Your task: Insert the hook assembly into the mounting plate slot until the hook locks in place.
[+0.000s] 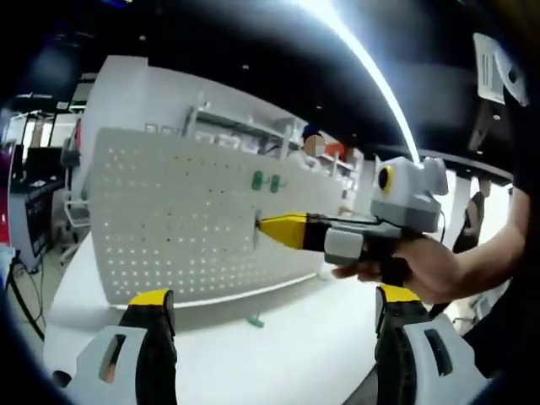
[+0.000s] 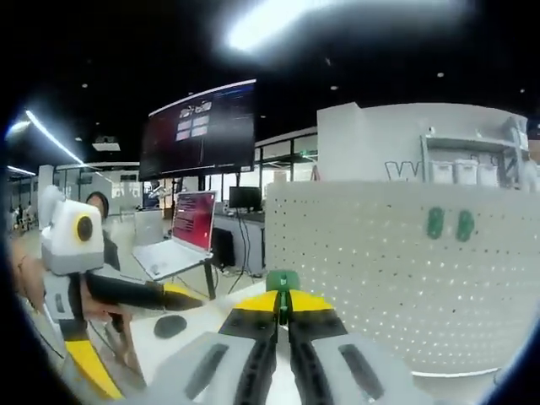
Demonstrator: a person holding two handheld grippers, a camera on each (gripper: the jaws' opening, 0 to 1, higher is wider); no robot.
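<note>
Nearest in the left gripper view, the left gripper (image 1: 268, 337) is seen with its two yellow-tipped grey jaws spread wide and nothing between them. Just ahead of those jaws, a small green hook piece (image 1: 255, 321) lies on the white tabletop (image 1: 287, 354). Further forward and to the right, the right gripper (image 1: 263, 226) is held by a person's hand (image 1: 422, 266), and its yellow tip is pressed against the white perforated pegboard mounting plate (image 1: 169, 219). Above that tip, two green hooks (image 1: 266, 181) are already fixed on the plate.

Correspondingly, in the right gripper view, the right gripper (image 2: 283, 305) is closed to a narrow gap on a small green hook assembly (image 2: 283, 283), which sticks out beyond the jaw tips in front of the pegboard plate (image 2: 380, 270). Up and to the right of the tips, the two mounted hooks (image 2: 449, 224) are seen on the plate. Off to the left, the left gripper (image 2: 181, 297) is visible with its jaws apart. Beyond it, an open laptop with a pink screen (image 2: 181, 236) is set on a table, and a large dark wall display (image 2: 198, 126) hangs further back.
</note>
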